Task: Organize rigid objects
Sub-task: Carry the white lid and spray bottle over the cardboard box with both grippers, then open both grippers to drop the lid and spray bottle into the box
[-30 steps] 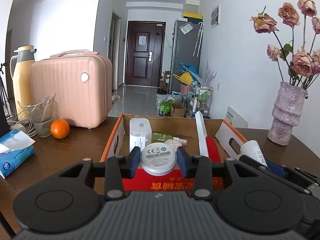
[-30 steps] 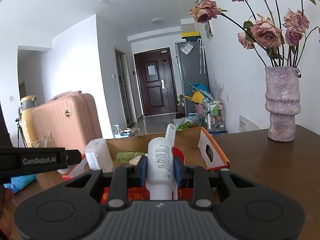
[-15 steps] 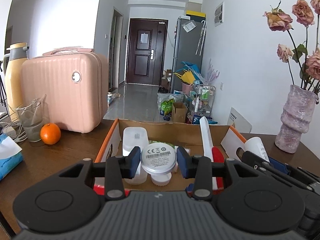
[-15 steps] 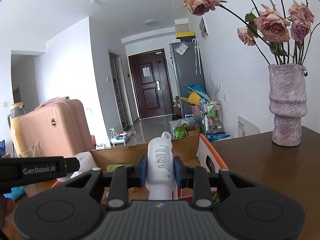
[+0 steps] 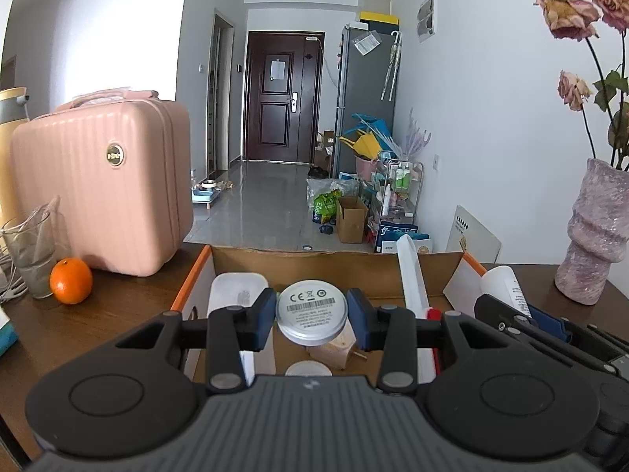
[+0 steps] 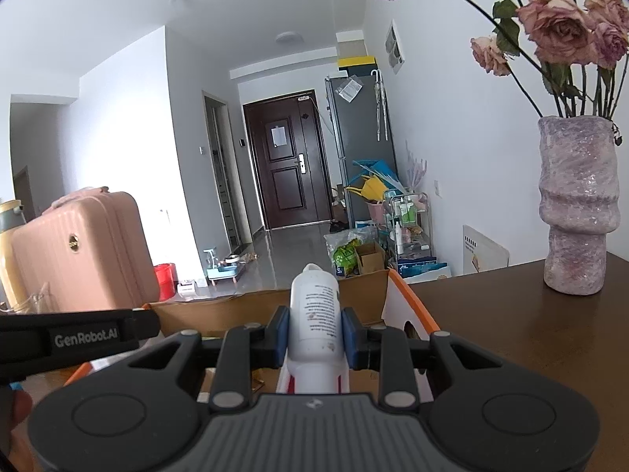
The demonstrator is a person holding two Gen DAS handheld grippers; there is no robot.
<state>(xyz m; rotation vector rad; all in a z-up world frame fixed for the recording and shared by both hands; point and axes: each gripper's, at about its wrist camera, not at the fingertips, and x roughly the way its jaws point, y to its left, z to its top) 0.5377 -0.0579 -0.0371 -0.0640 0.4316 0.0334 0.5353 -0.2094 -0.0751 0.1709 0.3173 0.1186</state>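
My left gripper (image 5: 311, 318) is shut on a round silver tin (image 5: 311, 311), label side facing the camera, held over the open cardboard box (image 5: 306, 260). Inside the box I see a white rectangular container (image 5: 236, 293), a long white tube (image 5: 411, 275), a wooden piece (image 5: 334, 352) and a small white cap (image 5: 308, 369). My right gripper (image 6: 314, 334) is shut on a white bottle (image 6: 315, 312) with printed text, above the box's right end (image 6: 377, 295). The right gripper with its bottle (image 5: 507, 289) shows at the right of the left wrist view.
On the dark wooden table (image 5: 118, 306) stand a pink hard case (image 5: 102, 185), an orange (image 5: 70, 281), a glass (image 5: 29, 251) and a yellow thermos (image 5: 10, 118) to the left. A purple vase (image 6: 576, 204) with dried roses stands right of the box.
Both grippers have moved forward over the box with their loads still held. The box's front edge and red flap have dropped out of the left wrist view; the vase looms larger.
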